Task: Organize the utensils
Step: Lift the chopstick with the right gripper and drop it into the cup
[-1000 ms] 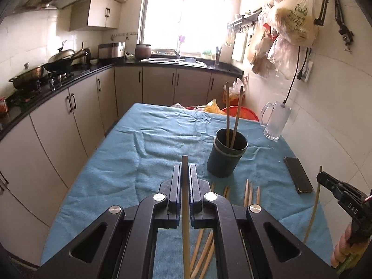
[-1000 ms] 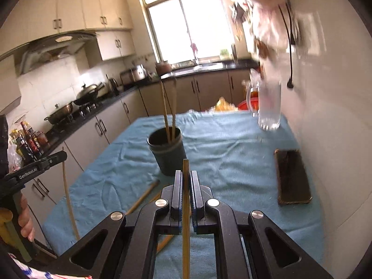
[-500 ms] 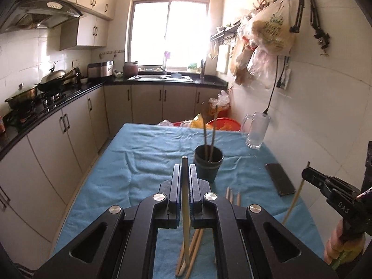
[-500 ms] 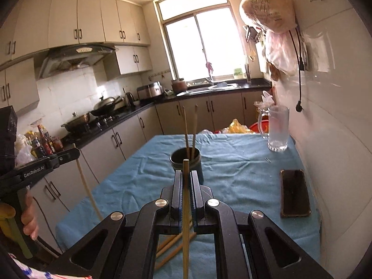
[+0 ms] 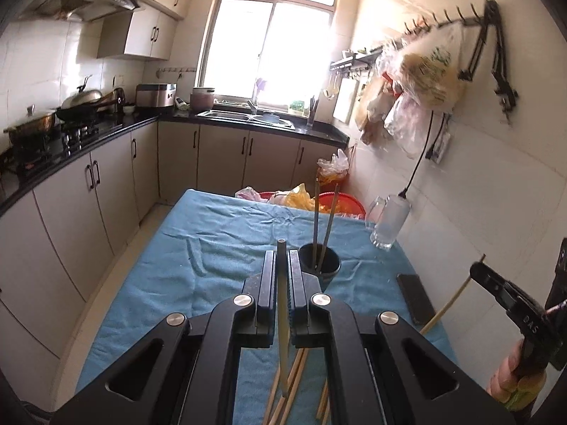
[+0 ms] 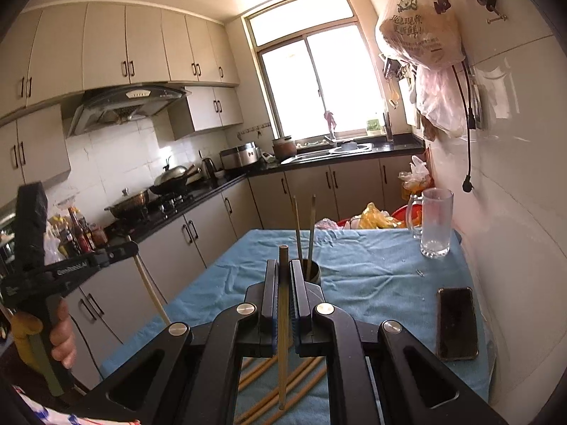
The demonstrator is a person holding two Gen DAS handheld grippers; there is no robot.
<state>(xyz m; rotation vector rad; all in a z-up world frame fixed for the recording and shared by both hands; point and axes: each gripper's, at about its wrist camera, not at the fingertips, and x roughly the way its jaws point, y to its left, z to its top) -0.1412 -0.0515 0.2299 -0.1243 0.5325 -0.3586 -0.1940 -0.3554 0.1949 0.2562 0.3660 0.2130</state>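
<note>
Both grippers have risen above the wrinkled blue cloth (image 5: 212,265): the left gripper (image 5: 282,276) clamps one slim wooden chopstick (image 5: 281,318), the right gripper (image 6: 283,283) another (image 6: 282,336). Two sticks already stand in the dark round cup (image 5: 319,265); several smooth loose chopsticks (image 6: 283,386) remain lying on the cloth.

Bright window (image 5: 274,53) over sink counter (image 5: 248,120); cream cabinets (image 6: 106,53); white tiled wall (image 5: 496,194)
</note>
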